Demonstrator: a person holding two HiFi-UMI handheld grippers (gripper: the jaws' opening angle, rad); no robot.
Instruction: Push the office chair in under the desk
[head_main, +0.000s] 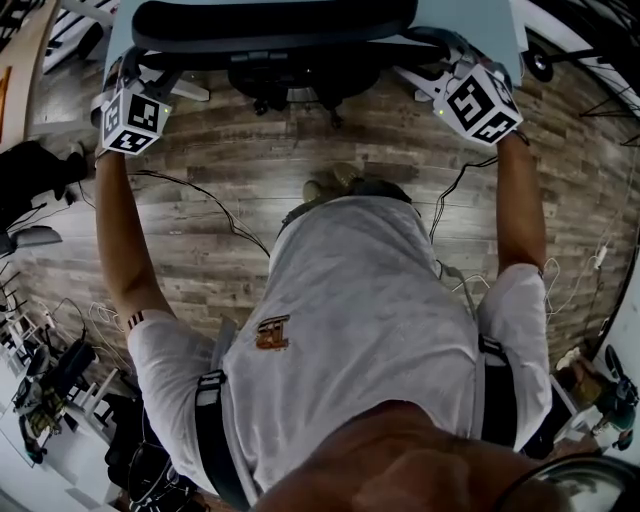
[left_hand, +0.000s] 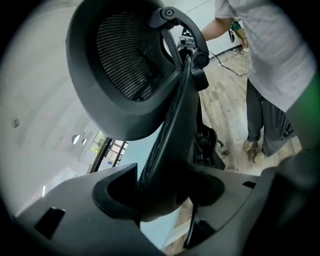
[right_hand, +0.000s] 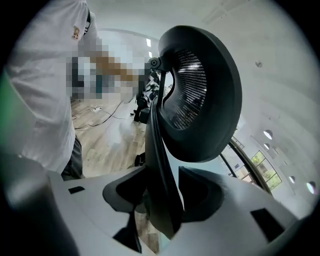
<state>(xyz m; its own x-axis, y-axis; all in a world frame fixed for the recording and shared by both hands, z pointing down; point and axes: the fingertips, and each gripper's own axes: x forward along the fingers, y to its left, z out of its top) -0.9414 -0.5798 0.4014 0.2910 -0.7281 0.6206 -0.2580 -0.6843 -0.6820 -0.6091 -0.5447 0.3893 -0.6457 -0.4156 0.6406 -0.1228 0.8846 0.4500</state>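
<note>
Chair is sitting close in at the desk, the push seemingly complete; left gripper and right gripper are straddling its back edge, jaws spread and not pinching, withdrawal pending.

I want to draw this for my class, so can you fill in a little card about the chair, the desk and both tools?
Chair: black office chair, mesh back, up at the desk
Left tool: open, chair back's left edge between its jaws
Right tool: open, right edge between its jaws
Floor: wood planks
</note>
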